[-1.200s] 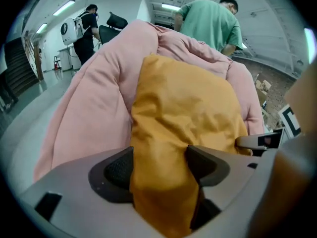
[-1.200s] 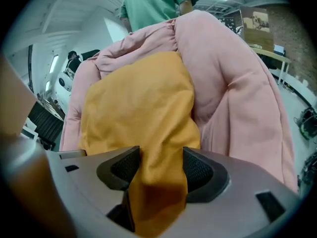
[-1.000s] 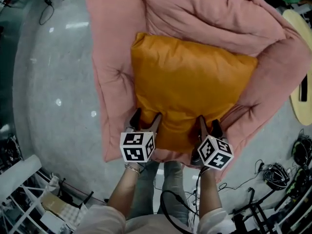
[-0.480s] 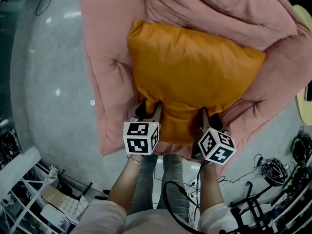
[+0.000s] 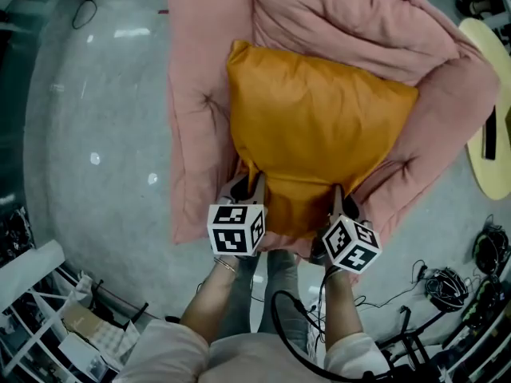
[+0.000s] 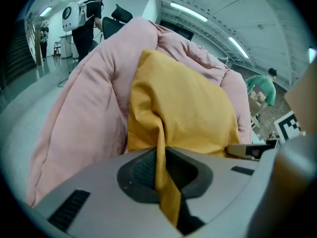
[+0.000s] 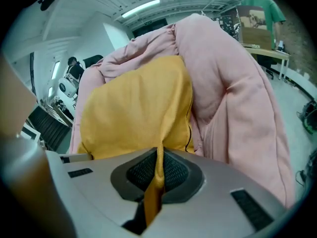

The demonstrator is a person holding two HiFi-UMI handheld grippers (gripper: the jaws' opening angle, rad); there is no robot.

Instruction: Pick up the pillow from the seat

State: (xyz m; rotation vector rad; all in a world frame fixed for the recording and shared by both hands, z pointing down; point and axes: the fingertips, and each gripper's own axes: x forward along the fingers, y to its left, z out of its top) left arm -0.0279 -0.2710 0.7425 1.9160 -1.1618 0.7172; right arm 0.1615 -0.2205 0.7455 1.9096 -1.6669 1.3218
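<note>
An orange pillow (image 5: 319, 142) lies on a pink padded seat (image 5: 204, 134). My left gripper (image 5: 249, 183) is at the pillow's near left edge and its jaws are closing, with a fold of orange fabric (image 6: 161, 157) pinched between the pads. My right gripper (image 5: 343, 202) is at the near right edge, shut on another fold of the pillow (image 7: 157, 167). In both gripper views the pillow (image 6: 188, 108) (image 7: 133, 108) rises in front of the jaws against the pink cushion (image 7: 233, 93).
A round yellow table (image 5: 491, 110) stands at the right. Cables (image 5: 447, 286) lie on the grey floor at the lower right, and a white rack (image 5: 32, 294) at the lower left. A person in green (image 7: 260, 9) stands far behind the seat.
Both grippers have gone from open to pinched on the pillow's near edge. The fabric there has bunched up between the jaws.
</note>
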